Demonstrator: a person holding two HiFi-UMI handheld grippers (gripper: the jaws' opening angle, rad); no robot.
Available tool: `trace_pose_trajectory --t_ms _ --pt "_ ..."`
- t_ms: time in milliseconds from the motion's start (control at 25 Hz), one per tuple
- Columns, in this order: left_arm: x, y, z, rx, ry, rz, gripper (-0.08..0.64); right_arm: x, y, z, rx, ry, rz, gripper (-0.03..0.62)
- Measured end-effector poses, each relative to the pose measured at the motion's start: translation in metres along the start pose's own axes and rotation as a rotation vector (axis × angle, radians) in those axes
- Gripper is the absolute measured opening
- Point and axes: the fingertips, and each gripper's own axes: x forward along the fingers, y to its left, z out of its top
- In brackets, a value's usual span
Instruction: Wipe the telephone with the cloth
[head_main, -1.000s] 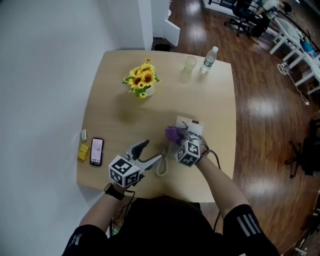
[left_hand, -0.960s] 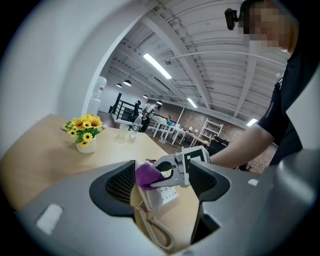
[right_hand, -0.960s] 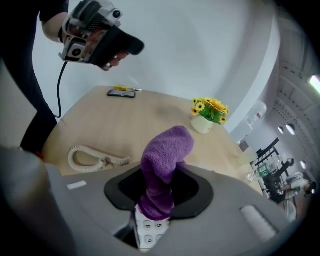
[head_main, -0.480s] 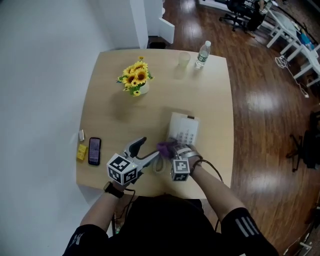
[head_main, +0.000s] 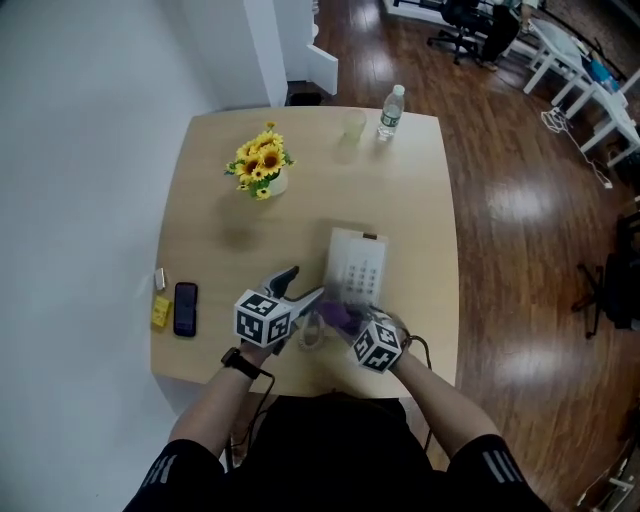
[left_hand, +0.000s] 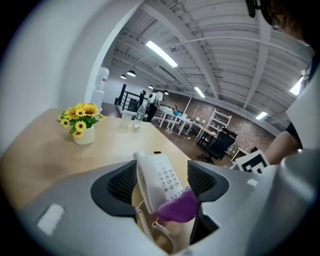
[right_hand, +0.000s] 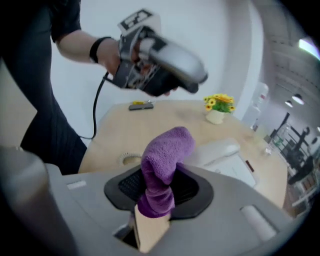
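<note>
Now the right claw (right_hand: 159, 192) is clamping the purple cloth (right_hand: 167, 150), with the telephone (head_main: 357, 270) lying on the worktop (head_main: 415, 190) just ahead of it, long axis running away from both claws. The left claw (left_hand: 161, 184) is standing wide, its jaws just having been narrowing, the telephone's near end sitting between them unpressed. The right claw seems nearer for wiping.

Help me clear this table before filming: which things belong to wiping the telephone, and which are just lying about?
In the job: telephone; purple cloth.
Lying about: sunflower pot; water bottle; cup; mobile phone; yellow object.
</note>
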Motion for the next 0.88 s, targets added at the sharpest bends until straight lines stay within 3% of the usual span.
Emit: trace_pose_trajectory --t_ms 200,440,640,880 --pt "0.063 0.006 -0.002 0.055 0.092 0.074 0.314 -0.067 -0.016 -0.004 0.152 -0.105 -0.111 0.132" --pt "0.114 0.028 -0.029 0.042 0.208 0.271 0.298 -0.124 -0.03 -0.032 0.357 -0.186 -0.219 0.132" --pt "0.14 0.042 -0.046 -0.01 0.235 0.355 0.298 -0.144 -0.026 -0.046 0.431 -0.213 -0.238 0.132" --pt "0.15 0.055 -0.044 0.011 0.26 0.429 0.25 -0.146 -0.02 -0.051 0.438 -0.219 -0.212 0.132"
